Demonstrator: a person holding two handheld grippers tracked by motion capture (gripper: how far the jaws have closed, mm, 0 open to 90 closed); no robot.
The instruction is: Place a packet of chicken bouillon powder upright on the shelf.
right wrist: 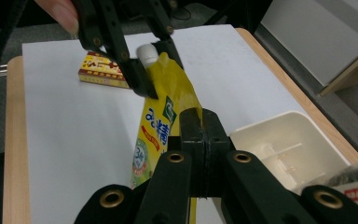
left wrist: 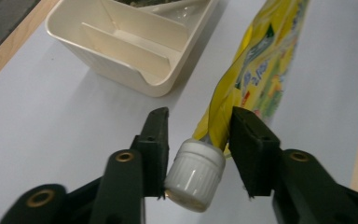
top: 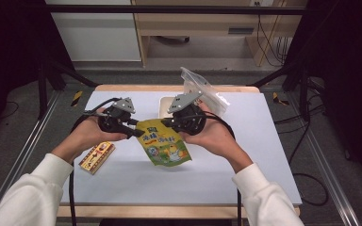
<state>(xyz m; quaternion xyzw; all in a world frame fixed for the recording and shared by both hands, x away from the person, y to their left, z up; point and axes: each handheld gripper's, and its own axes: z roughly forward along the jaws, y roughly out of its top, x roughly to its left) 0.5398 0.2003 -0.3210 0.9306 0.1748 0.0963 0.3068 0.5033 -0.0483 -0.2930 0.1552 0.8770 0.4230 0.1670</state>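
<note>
A yellow spouted pouch [top: 166,143] with a white cap hangs above the white table between my two grippers. In the left gripper view my left gripper [left wrist: 198,135] has its jaws on either side of the white cap [left wrist: 196,175]. One jaw touches the cap and the other presses the pouch [left wrist: 261,60] at its neck. My right gripper [right wrist: 200,121] is shut on the pouch [right wrist: 161,126] at its upper edge, with the cap [right wrist: 147,52] farther off. In the high view the left gripper [top: 136,129] and the right gripper [top: 167,123] nearly meet over the pouch.
A cream divided tray [top: 164,106] stands behind the grippers, with a clear plastic bag [top: 202,89] over its right end. A small yellow and red box [top: 97,157] lies at the front left of the table [top: 245,160].
</note>
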